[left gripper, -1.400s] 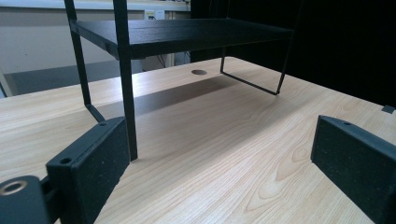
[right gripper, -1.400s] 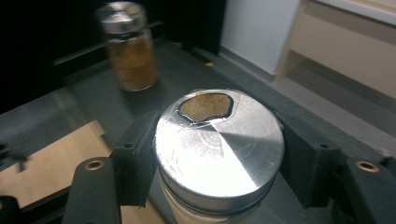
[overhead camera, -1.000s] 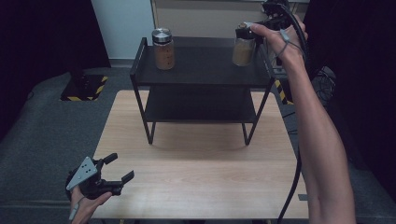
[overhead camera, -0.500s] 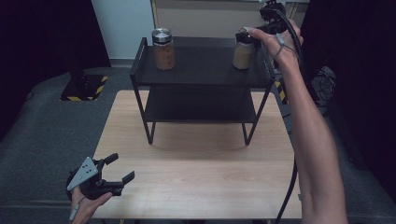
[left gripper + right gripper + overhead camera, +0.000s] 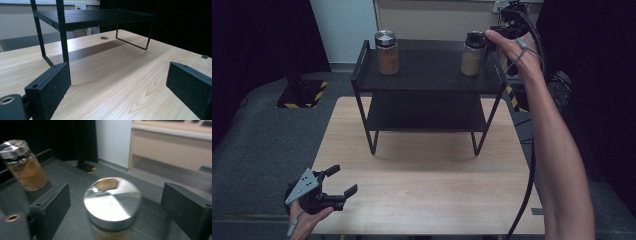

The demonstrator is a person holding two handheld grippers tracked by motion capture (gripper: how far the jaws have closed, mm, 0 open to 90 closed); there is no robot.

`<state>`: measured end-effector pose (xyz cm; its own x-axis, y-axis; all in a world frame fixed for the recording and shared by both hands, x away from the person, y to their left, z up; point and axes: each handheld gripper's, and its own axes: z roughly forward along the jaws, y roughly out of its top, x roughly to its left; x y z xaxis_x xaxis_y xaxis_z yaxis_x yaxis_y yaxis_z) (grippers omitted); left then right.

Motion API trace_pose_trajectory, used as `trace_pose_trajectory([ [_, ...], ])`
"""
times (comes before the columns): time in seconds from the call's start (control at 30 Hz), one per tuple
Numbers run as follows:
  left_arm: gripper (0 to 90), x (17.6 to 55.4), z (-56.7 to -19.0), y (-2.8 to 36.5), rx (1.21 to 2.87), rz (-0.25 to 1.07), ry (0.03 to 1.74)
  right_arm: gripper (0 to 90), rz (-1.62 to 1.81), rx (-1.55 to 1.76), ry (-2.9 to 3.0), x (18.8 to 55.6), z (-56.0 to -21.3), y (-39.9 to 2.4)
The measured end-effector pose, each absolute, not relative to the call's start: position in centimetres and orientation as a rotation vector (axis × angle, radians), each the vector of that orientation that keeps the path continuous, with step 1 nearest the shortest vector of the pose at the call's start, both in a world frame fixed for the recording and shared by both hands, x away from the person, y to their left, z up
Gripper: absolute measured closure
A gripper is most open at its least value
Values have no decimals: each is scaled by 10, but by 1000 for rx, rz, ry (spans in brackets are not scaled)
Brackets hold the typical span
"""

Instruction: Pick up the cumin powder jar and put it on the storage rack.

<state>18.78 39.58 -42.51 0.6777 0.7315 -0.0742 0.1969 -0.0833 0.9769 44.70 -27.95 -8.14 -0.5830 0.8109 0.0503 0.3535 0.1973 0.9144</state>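
Note:
Two glass jars of brown powder with metal lids stand on the top of a black two-tier shelf (image 5: 427,80): one at the left (image 5: 387,52), one at the right (image 5: 473,54). My right gripper (image 5: 493,33) reaches in from the right at the right jar's lid. Its jaws have just been opening. In the right gripper view the right jar (image 5: 112,205) stands between the pads (image 5: 53,202), with a gap on each side, and the left jar (image 5: 25,167) stands farther off. My left gripper (image 5: 344,179) rests open near the table's front left corner, holding nothing (image 5: 117,75).
The shelf stands at the back half of a light wooden table (image 5: 427,190); its lower tier is bare. A cable (image 5: 527,185) trails from the right gripper down past the table's right edge. Grey floor and a yellow-black striped mat (image 5: 302,95) lie to the left.
The right gripper's jaws have opened off the right jar, which stays on the top shelf. The right hand has sunk slightly. The left gripper has not moved.

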Motion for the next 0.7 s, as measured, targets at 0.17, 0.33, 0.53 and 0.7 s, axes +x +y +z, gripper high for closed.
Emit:
trace_pose_trajectory([
  [0.17,34,188,-425,396,1631,524,768,59,1432,1076,1972,433,-78,-295],
  [0.33,34,188,-425,395,1627,523,769,53,1492,1037,1929,416,-77,-307],
  [0.53,34,189,-425,394,1639,520,762,53,1546,961,1941,397,-85,-320],
  [0.7,34,189,-425,394,1639,518,761,53,1596,875,1957,382,-101,-330],
])
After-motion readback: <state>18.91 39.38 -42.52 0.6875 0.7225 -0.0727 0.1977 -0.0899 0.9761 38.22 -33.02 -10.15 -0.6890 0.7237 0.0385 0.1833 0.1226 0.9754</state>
